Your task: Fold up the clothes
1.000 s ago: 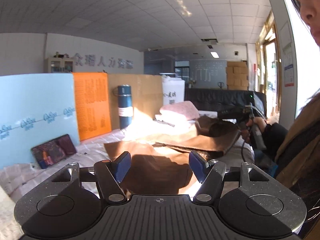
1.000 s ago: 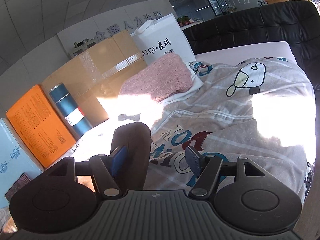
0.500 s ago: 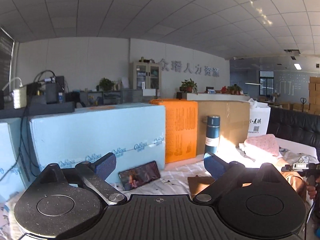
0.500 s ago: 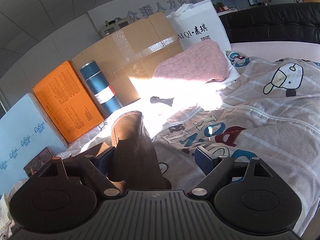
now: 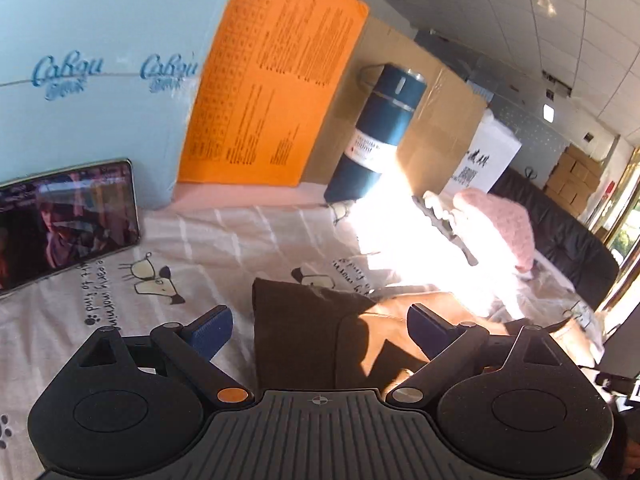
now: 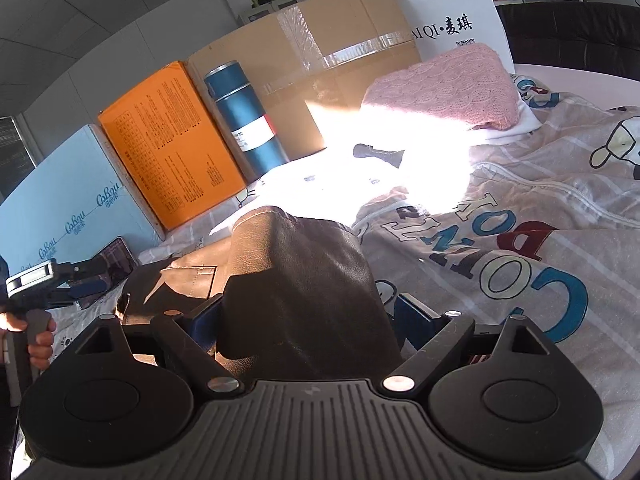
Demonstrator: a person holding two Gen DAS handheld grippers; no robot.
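brown leather-like garment (image 6: 304, 276) lies on the printed bedsheet (image 6: 520, 240), partly folded, one dark flap raised toward the right wrist camera. same garment (image 5: 304, 332) in the left wrist view: dark corner in shade, lighter brown part in sun.

right gripper (image 6: 308, 324): fingers spread wide on either side of the raised flap; left pad hidden behind the fabric, so contact cannot be told. not clamped.

left gripper (image 5: 320, 328): fingers wide apart above the garment's near corner, nothing pinched. seen from the right wrist view, the left gripper (image 6: 86, 282) sits at the garment's far edge, a hand (image 6: 38, 332) on its grip.

around: phone (image 5: 64, 220) with lit screen, propped against the blue box (image 5: 92, 64). next along the back row, orange box (image 5: 276, 80), blue flask (image 5: 376, 132) upright, cardboard box (image 6: 320, 60), white paper bag (image 6: 456, 16); all closed or contents out of sight. pink knit sweater (image 6: 444, 88) folded in front of the bag. small dark object (image 6: 376, 152) in the sun glare, not identifiable. black sofa (image 5: 560, 240) behind the bed.
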